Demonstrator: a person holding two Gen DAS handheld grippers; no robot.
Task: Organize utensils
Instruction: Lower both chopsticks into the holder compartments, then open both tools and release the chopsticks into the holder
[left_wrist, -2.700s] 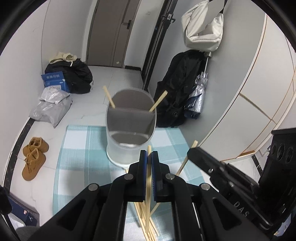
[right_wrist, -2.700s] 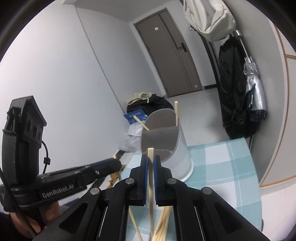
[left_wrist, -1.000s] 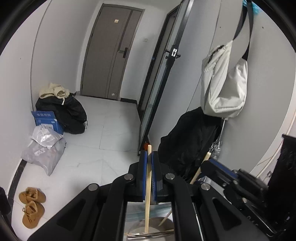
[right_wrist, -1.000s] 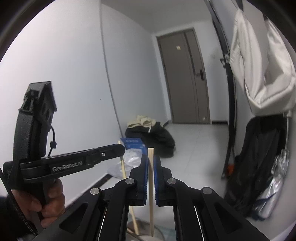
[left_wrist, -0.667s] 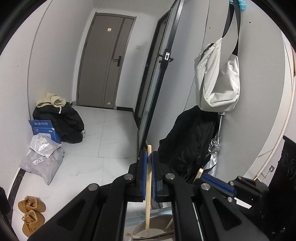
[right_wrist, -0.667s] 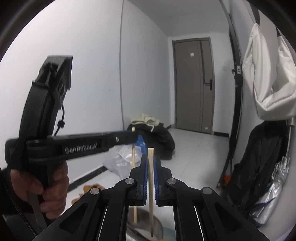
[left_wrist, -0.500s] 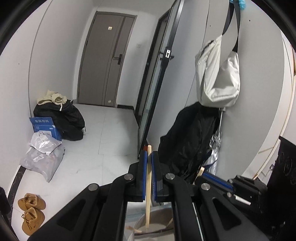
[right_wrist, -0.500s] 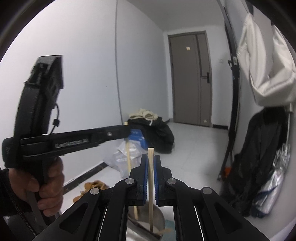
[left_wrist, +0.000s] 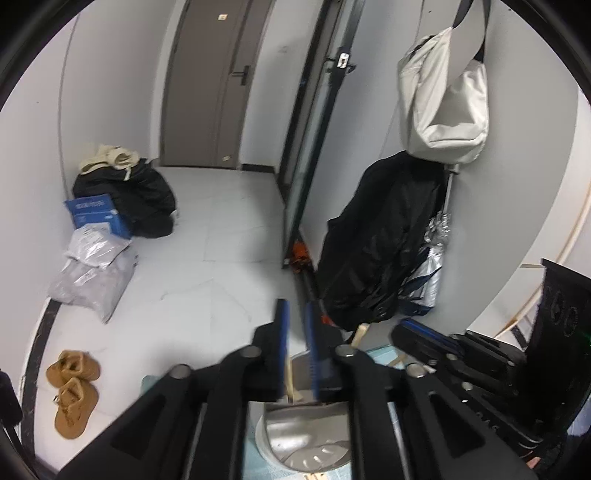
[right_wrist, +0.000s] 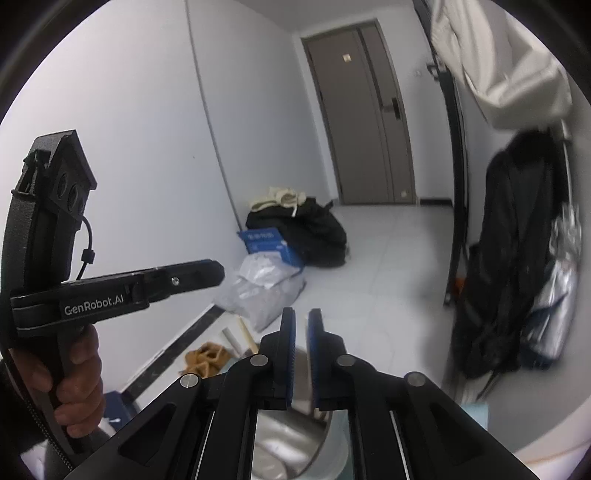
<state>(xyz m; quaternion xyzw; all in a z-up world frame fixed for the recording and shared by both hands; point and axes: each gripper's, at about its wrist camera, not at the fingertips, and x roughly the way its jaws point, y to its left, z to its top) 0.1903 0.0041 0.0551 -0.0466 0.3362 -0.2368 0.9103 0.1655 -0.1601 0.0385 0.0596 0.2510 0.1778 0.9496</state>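
Left gripper (left_wrist: 296, 317): jaws opening, blue pads parted. One wooden chopstick (left_wrist: 290, 376) stands in the gap low down, close to the left pad; contact not determinable. Its lower end goes into the grey utensil holder (left_wrist: 306, 439) directly beneath the fingers.

Holder sits on a teal checked cloth (left_wrist: 373, 352). A second chopstick (left_wrist: 360, 332) leans out of the holder's far rim, just right of the left gripper's fingers.

Right gripper (right_wrist: 302, 325): jaws opening, narrow gap visible between the pads, nothing seen between them. Holder's open mouth (right_wrist: 295, 435) lies below and just ahead of its fingers. Another chopstick tip (right_wrist: 246, 334) shows left of the fingers.

Person's hand (right_wrist: 70, 373) grips the left gripper's handle, seen in the right wrist view.
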